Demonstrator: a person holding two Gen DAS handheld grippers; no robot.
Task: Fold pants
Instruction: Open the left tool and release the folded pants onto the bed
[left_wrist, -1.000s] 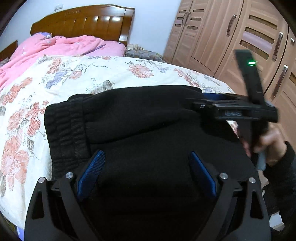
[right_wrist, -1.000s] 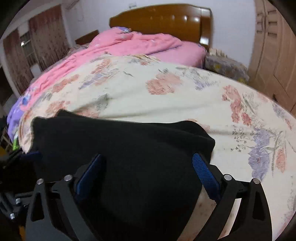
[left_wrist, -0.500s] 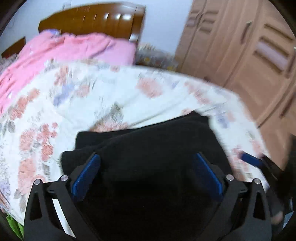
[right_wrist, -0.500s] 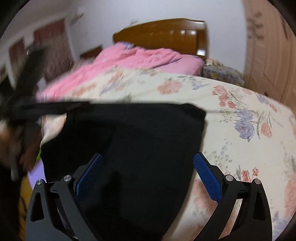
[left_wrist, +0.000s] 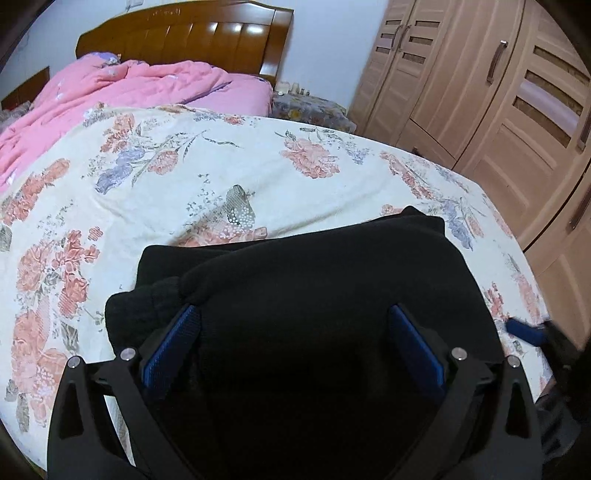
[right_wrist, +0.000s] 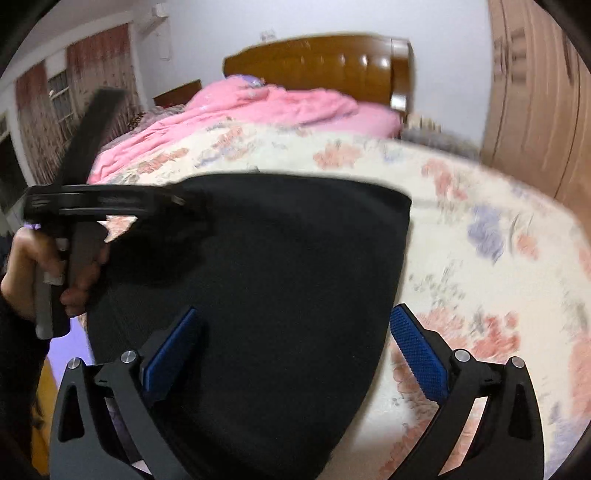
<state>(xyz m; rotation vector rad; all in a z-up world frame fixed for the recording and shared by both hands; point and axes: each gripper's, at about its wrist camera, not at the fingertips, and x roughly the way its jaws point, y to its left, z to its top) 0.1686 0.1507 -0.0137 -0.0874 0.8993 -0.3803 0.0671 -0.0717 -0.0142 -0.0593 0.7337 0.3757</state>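
Black pants (left_wrist: 314, 266) lie folded in a thick stack on the floral bedspread (left_wrist: 221, 173), near the bed's front edge, with the ribbed waistband (left_wrist: 147, 299) showing at the left. My left gripper (left_wrist: 291, 308) hangs open just above the stack, its blue pads clear of the cloth. In the right wrist view the pants (right_wrist: 277, 240) fill the middle. My right gripper (right_wrist: 295, 308) hovers over their right edge with its jaws opening; cloth lies below them, not pinched. A hand (right_wrist: 33, 269) holds the left gripper (right_wrist: 188, 206) at the left of that view.
A crumpled pink quilt (left_wrist: 122, 85) lies by the wooden headboard (left_wrist: 192, 37). Wardrobe doors (left_wrist: 498, 96) stand along the right side of the bed. A small cluttered nightstand (left_wrist: 310, 107) sits between them. The bed's edge runs just below the pants.
The right gripper has left the pants' top and drawn off to the right edge. Both wrist views have pulled back and swung; the left gripper and its hand now show in the right view.
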